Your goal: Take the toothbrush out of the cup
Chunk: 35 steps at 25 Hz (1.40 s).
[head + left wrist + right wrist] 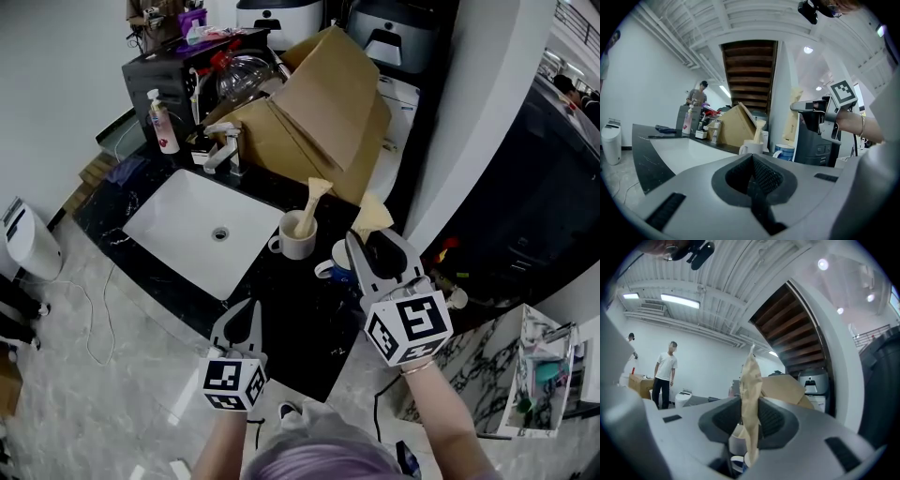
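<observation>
One tan paper-wrapped toothbrush (750,394), clamped in the grey right gripper (750,418), looks nearly clear of the blue cup (785,151) — next lift it away; left gripper (752,180) closed, empty.

Counter (281,314) front strip by L gripper (246,317): bare, free passage. Sink (155,220) basin open, approach fr. above unobstructed. Rear blocked: cardboard box (319,112) leans close behind white cup (296,242) and blue cup (334,270). Faucet (225,150) and soap bottle (162,122) stand at sink's back edge. White wall (459,141) closes off right side near blue cup. Cups close together, tight gap btwn. R gripper (375,242), clamped on wrapped toothbrush (373,216), fills air over blue cup.
</observation>
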{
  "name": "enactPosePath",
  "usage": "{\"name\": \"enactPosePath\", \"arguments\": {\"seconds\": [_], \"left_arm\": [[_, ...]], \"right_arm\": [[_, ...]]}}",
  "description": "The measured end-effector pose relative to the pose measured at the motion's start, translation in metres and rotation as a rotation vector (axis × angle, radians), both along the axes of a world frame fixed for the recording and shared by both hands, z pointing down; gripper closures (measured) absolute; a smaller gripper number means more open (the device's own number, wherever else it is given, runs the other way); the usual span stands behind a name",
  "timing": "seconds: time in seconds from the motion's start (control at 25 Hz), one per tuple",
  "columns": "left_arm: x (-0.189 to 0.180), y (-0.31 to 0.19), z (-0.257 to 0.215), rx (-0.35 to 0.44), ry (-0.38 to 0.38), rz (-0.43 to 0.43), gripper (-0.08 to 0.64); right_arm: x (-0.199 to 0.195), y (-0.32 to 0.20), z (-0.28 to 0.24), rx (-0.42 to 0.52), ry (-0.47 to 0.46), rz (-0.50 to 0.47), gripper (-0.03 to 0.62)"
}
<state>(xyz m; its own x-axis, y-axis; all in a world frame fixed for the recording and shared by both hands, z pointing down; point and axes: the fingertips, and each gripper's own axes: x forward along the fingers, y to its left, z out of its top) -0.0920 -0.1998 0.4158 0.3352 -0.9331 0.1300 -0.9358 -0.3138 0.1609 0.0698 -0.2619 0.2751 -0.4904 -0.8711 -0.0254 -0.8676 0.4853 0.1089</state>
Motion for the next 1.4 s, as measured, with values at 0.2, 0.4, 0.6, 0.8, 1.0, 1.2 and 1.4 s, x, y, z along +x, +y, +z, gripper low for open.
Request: {"name": "enactPosePath", "arguments": {"seconds": [0.2, 0.4, 0.6, 0.8, 1.0, 1.2, 1.4], "left_arm": [[-0.001, 0.008, -0.003, 0.008, -0.001, -0.003, 0.560], [-0.010, 0.016, -0.004, 0.013, -0.004, -0.023, 0.560], [-0.023, 0.027, -0.002, 0.007, -0.002, -0.056, 0.560], [-0.036, 0.038, 0.007, -0.010, 0.008, -0.089, 0.560], [-0.049, 0.048, 0.013, -0.023, 0.011, -0.125, 0.560], [-0.069, 0.058, 0.023, -0.045, 0.019, -0.177, 0.560], [-0.086, 0.065, 0.032, -0.067, 0.028, -0.223, 0.560]], "right_arm": [[0.000, 0.021, -0.016, 0.024, -0.022, -0.024, 0.485], [-0.004, 0.040, -0.005, -0.010, -0.002, -0.057, 0.485], [-0.020, 0.054, 0.030, -0.092, 0.082, -0.111, 0.485], [-0.045, 0.064, 0.071, -0.166, 0.199, -0.178, 0.485], [-0.061, 0.064, 0.106, -0.214, 0.309, -0.211, 0.485], [-0.083, 0.062, 0.125, -0.221, 0.399, -0.252, 0.486], [-0.107, 0.059, 0.139, -0.236, 0.452, -0.298, 0.488]]}}
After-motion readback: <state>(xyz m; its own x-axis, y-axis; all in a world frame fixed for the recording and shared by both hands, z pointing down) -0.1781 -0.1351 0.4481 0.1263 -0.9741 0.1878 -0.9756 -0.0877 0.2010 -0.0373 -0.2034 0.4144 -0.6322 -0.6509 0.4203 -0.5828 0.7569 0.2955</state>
